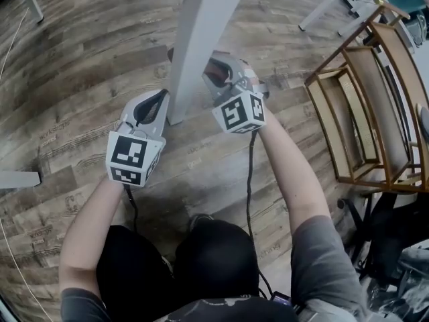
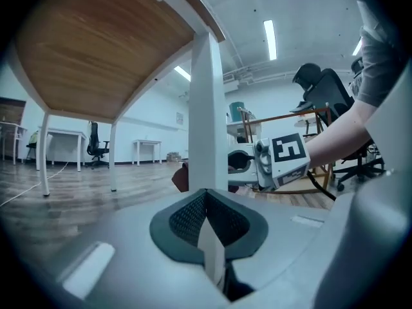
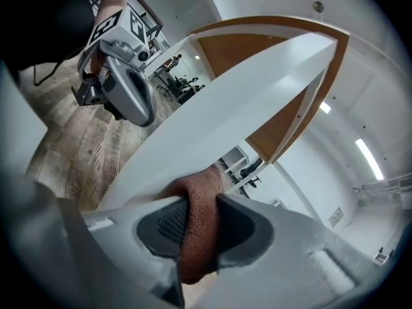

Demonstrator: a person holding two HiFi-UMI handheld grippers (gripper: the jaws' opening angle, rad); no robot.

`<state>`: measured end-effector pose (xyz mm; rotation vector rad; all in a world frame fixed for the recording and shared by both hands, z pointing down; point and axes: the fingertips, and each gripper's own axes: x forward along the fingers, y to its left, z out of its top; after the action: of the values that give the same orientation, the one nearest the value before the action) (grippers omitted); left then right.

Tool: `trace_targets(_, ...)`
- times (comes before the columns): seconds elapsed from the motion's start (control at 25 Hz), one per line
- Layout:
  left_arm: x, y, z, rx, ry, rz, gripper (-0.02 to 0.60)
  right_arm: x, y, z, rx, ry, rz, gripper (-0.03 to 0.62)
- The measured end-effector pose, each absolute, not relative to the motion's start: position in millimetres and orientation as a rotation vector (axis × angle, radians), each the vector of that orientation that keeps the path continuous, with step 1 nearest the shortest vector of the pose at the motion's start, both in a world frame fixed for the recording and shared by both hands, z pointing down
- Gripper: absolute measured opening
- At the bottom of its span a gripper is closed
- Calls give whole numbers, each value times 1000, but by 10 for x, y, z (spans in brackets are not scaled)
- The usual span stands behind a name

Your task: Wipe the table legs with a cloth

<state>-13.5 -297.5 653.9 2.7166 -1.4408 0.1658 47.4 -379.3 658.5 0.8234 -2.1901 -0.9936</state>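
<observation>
The right gripper (image 3: pixel 196 230) is pinching the red cloth (image 3: pixel 199 195) in its jaws, pressing it against the white leg (image 3: pixel 212 108). The left gripper (image 2: pixel 207 227) is hovering beside the leg, jaws pressed together.

A wooden rack (image 1: pixel 385 113) stands on the plank floor (image 1: pixel 80 79), a black office chair (image 2: pixel 327 92) near it.

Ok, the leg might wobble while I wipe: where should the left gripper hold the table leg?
Probably low on the table leg, from its left: it stands upright with flat faces for the jaws, and the right gripper presses the cloth on its right. The left gripper is shut, so open it first.
</observation>
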Motion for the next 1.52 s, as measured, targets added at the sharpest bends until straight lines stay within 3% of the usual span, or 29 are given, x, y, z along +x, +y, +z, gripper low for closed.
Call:
trace_targets(0.44,-373,-2934,7273,2525,-1401,262,20,572,-3695,7857,714,-2124,-722,87)
trace_targets(0.76,-331,-2955,7270,2555,-1371,270,20,658,-3619,8359,658,-2040,-612,87)
trace_targets(1.16,-451,-3019,6416,2680,-1451,245,20,977,-3542,7382,1037,-2176,-311,87)
trace_targets(1.52,-161,-2434,5454,2780,-1400,432,20,1334,-3183,6096,1292,-2200,-27,87)
